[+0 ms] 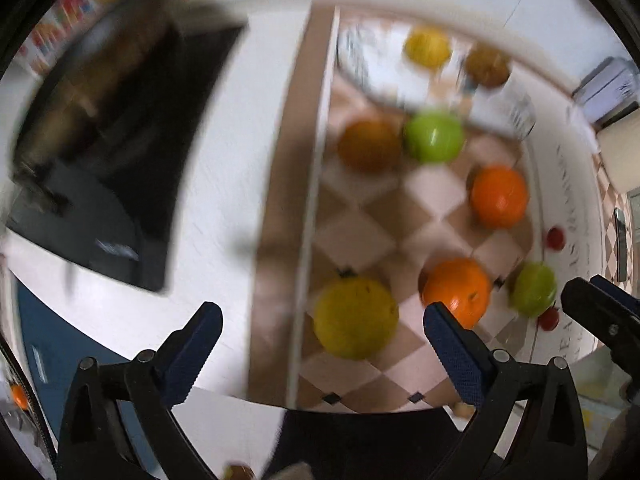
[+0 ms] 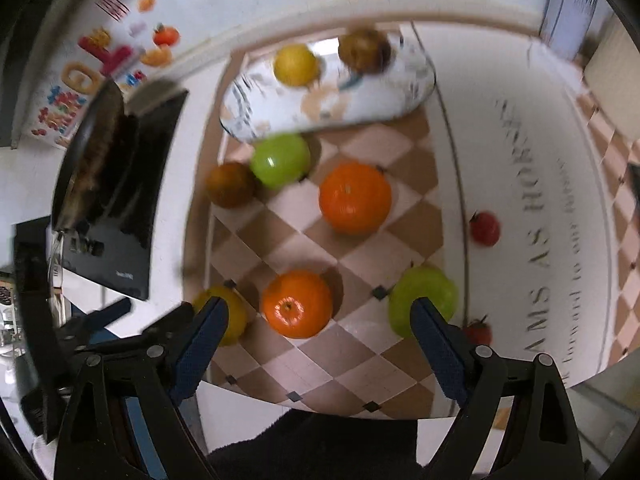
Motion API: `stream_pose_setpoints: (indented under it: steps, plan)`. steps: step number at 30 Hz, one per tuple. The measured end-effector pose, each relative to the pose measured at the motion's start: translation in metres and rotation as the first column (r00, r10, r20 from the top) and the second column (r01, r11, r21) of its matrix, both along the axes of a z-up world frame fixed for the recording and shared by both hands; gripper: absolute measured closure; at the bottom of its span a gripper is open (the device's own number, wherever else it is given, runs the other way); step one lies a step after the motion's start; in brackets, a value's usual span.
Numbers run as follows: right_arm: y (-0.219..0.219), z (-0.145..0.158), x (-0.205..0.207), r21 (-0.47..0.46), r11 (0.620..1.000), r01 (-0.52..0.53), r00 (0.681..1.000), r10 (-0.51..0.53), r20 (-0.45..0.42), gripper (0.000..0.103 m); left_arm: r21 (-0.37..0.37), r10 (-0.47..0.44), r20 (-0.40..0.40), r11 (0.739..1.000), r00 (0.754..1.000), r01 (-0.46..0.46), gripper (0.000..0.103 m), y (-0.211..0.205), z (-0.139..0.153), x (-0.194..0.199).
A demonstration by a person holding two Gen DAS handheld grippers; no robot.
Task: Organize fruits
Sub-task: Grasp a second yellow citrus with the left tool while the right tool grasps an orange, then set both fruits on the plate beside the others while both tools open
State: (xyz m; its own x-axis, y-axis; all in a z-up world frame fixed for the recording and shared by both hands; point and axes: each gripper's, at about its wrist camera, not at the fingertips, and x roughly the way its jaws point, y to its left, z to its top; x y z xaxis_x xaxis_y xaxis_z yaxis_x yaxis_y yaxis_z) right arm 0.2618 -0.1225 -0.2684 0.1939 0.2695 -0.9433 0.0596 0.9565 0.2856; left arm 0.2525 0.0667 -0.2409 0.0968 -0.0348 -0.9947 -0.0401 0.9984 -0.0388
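I am at the picking stage: most of the fruit lies loose on the checkered cloth over the tabletop, and only a yellow fruit and a brownish fruit sit on the patterned plate at the far end, so I judge the sorting barely begun. My right gripper hangs above the near edge with its jaws spread wide and nothing between them; the near orange lies just ahead in the gap. A green apple is beside my right-hand finger, a yellow fruit beside the other. My left gripper is likewise wide open and empty, over the same yellow fruit. Farther off lie a second orange, another green apple, a brown fruit and two small red fruits. Next I should lower the right gripper around the near orange, centred, close gently, then carry it towards the plate.
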Motion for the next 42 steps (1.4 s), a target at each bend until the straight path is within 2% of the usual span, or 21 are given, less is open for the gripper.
stream_pose_setpoints:
  steps: [1, 4, 6, 7, 12, 15, 17, 19, 20, 21, 25, 27, 30, 35, 38, 42]
  plan:
    - [0.000, -0.004, 0.000, -0.002, 1.000, 0.000, 1.000, 0.000, -0.008, 0.010, -0.022, 0.009, -0.039, 1.000, 0.999, -0.010, 0.001, -0.001, -0.015, 0.001]
    - [0.000, -0.013, 0.003, -0.008, 1.000, -0.007, 1.000, 0.007, -0.028, 0.010, -0.060, 0.003, -0.101, 0.998, 0.995, -0.009, 0.014, -0.007, -0.045, 0.002]
    - [0.002, -0.020, 0.006, -0.009, 1.000, -0.023, 0.999, 0.022, -0.044, 0.010, -0.080, -0.014, -0.118, 0.997, 0.993, 0.004, 0.040, -0.012, -0.056, 0.002]
    - [0.004, -0.022, 0.009, -0.009, 1.000, -0.028, 0.998, 0.027, -0.050, 0.010, -0.115, -0.006, -0.125, 0.993, 0.992, -0.008, 0.042, -0.012, -0.059, 0.000]
    - [0.019, -0.048, 0.022, 0.016, 0.998, -0.062, 0.992, 0.064, -0.110, 0.015, -0.073, 0.018, -0.073, 0.997, 0.997, -0.024, 0.042, -0.003, -0.052, -0.011]
    - [0.030, -0.069, 0.030, 0.023, 0.996, -0.089, 0.985, 0.091, -0.148, 0.016, -0.051, 0.046, -0.069, 0.997, 0.997, -0.049, 0.042, 0.008, -0.054, -0.017]
    - [0.039, -0.082, 0.034, 0.033, 0.993, -0.113, 0.977, 0.117, -0.176, 0.019, -0.058, 0.065, -0.065, 0.996, 0.996, -0.069, 0.042, 0.015, -0.054, -0.019]
    - [0.047, -0.095, 0.034, 0.041, 0.990, -0.137, 0.967, 0.142, -0.210, 0.026, -0.054, 0.067, -0.064, 0.996, 0.996, -0.070, 0.042, 0.015, -0.054, -0.018]
    - [0.052, -0.096, 0.034, 0.023, 0.986, -0.162, 0.966, 0.164, -0.200, 0.028, -0.049, 0.064, -0.060, 0.997, 0.996, -0.067, 0.042, 0.014, -0.053, -0.020]
    - [0.057, -0.095, 0.035, 0.029, 0.983, -0.181, 0.966, 0.184, -0.183, 0.036, -0.044, 0.061, -0.056, 0.997, 0.997, -0.064, 0.042, 0.013, -0.053, -0.022]
    - [0.057, -0.093, 0.033, 0.007, 0.981, -0.196, 0.964, 0.194, -0.183, 0.037, -0.047, 0.070, -0.059, 0.996, 0.996, -0.073, 0.042, 0.012, -0.050, -0.021]
    - [0.053, -0.090, 0.034, -0.001, 0.982, -0.187, 0.966, 0.184, -0.181, 0.037, -0.054, 0.069, -0.051, 0.996, 0.996, -0.072, 0.042, 0.013, -0.047, -0.011]
    - [0.038, -0.071, 0.041, 0.051, 0.990, -0.133, 0.977, 0.140, -0.159, 0.037, -0.086, 0.064, -0.029, 0.994, 0.998, -0.067, 0.042, 0.014, -0.028, 0.003]
    - [0.006, -0.023, 0.079, 0.088, 0.995, -0.055, 0.997, 0.059, -0.047, 0.037, -0.164, 0.045, 0.075, 0.986, 0.996, -0.032, 0.042, 0.002, 0.032, 0.037]
    - [-0.004, -0.011, 0.124, 0.072, 0.997, -0.022, 1.000, 0.022, 0.003, 0.037, -0.196, 0.021, 0.124, 0.981, 0.992, 0.003, 0.042, -0.006, 0.058, 0.078]
    - [-0.005, -0.026, 0.177, 0.041, 0.999, 0.012, 1.000, -0.012, 0.002, 0.037, -0.196, 0.009, 0.133, 0.980, 0.991, 0.018, 0.042, -0.013, 0.064, 0.152]
